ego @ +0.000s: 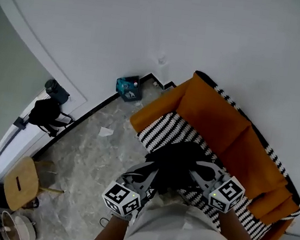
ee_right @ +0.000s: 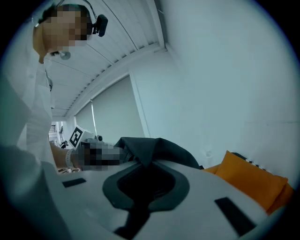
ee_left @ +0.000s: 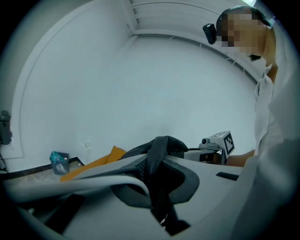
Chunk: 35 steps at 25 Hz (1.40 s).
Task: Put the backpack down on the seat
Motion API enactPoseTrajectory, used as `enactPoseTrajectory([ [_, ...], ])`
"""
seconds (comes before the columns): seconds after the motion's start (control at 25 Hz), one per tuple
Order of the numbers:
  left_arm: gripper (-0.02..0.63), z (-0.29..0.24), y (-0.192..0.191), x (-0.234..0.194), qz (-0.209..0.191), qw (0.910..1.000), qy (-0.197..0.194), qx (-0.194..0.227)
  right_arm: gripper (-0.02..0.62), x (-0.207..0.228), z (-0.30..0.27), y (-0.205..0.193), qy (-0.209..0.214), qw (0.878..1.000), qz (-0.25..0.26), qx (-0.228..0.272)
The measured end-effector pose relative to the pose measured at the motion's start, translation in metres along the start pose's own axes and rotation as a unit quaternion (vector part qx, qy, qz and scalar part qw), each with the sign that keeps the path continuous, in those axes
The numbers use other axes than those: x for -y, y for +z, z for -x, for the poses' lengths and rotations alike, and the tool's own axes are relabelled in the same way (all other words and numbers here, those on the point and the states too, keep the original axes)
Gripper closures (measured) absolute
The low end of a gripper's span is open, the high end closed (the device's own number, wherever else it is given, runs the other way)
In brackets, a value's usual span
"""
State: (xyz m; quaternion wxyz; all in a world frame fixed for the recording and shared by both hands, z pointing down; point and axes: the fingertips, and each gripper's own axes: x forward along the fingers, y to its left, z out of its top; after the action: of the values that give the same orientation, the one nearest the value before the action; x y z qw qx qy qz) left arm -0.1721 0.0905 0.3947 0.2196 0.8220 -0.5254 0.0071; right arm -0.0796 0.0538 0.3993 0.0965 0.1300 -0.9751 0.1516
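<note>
A black backpack [ego: 180,160] hangs in the air between my two grippers, just above the black-and-white striped seat [ego: 165,129] of an orange sofa [ego: 221,120]. The left gripper [ego: 154,173] is shut on a black webbing strap [ee_left: 157,157] of the backpack, which runs up between its jaws. On the other side, the right gripper [ego: 195,169] is shut on a fold of the backpack's black fabric [ee_right: 150,147]. In the left gripper view the right gripper's marker cube [ee_left: 220,143] shows beyond the bag. Most of the bag's underside is hidden.
A white wall stands behind the sofa. On the marbled floor lie a teal box [ego: 128,88] by the skirting and a scrap of paper [ego: 105,132]. A black bag [ego: 47,113] sits at the left, and a round wooden stool [ego: 21,182] nearer me.
</note>
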Motion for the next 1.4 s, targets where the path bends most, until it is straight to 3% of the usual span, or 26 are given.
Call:
enactPoseTrajectory([
  [0.24,0.563,-0.039,0.015,-0.037,-0.009,0.9947,-0.097,-0.033,0.575,0.030,-0.021,0.002,-0.094,0.995,-0.037,0.016],
  [0.4,0.563,-0.063,0.019,-0.053,-0.035,0.9902,-0.127,-0.047,0.575,0.050,-0.031,-0.003,-0.128,0.989,-0.059,0.031],
  [0.6,0.563,-0.095,0.025,-0.067,-0.047,0.9893,-0.126,-0.057,0.575,0.083,-0.040,-0.002,-0.129,0.989,-0.066,0.028],
  [1.0,0.563,-0.150,0.027,-0.080,-0.039,0.9935,-0.089,-0.060,0.575,0.143,-0.045,0.003,-0.082,0.995,-0.051,0.003],
  [1.4,0.563,-0.217,0.004,-0.093,-0.021,0.9918,-0.095,-0.083,0.575,0.204,-0.039,-0.023,-0.097,0.992,-0.072,-0.024],
])
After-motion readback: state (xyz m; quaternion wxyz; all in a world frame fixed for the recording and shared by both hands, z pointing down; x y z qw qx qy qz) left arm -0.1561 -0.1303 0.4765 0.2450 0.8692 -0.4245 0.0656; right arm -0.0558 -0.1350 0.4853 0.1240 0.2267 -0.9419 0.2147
